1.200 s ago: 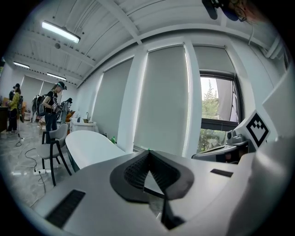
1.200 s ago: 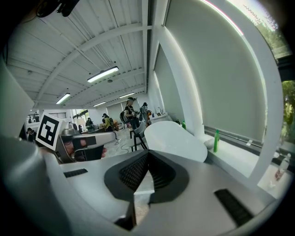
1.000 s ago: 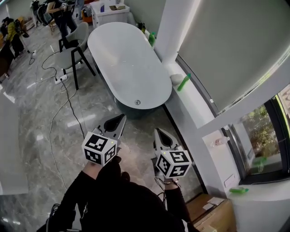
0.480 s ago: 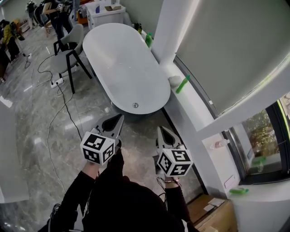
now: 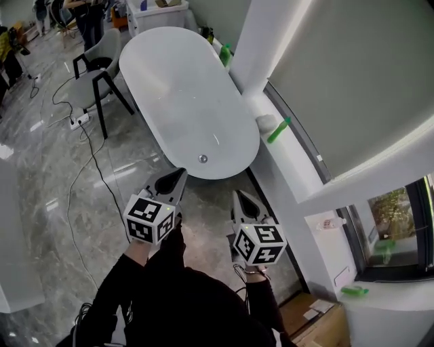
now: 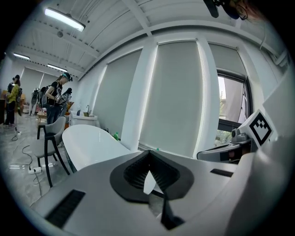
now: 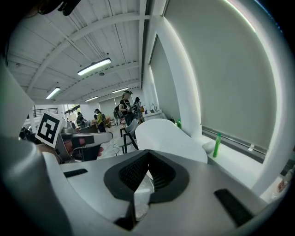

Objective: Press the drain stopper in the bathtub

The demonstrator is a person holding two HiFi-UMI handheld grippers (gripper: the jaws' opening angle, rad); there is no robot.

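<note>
Jaws on the left gripper (image 5: 181,175) are pressed together at the tips with nothing between them. Those on the right gripper (image 5: 237,196) stand the same way, empty. The two grippers are held side by side in the air, apart from each other, both pointing far toward the tub (image 5: 169,74). Each carries a marker cube at its near end: the left cube (image 5: 150,219) and the right cube (image 5: 258,244).

The stopper (image 5: 203,158) sits in the tub's floor at the near end. In the head view it lies just beyond the left gripper's tips, and neither gripper touches it.

Left of the tub a chair (image 5: 102,68) stands on the marble floor (image 5: 47,203), and a cable (image 5: 100,173) trails near from a power strip (image 5: 76,121). Right of the tub a white ledge (image 5: 298,176) holds a green bottle (image 5: 278,129). A cardboard box (image 5: 325,324) lies at the near right. People (image 5: 88,17) stand at the far left.
</note>
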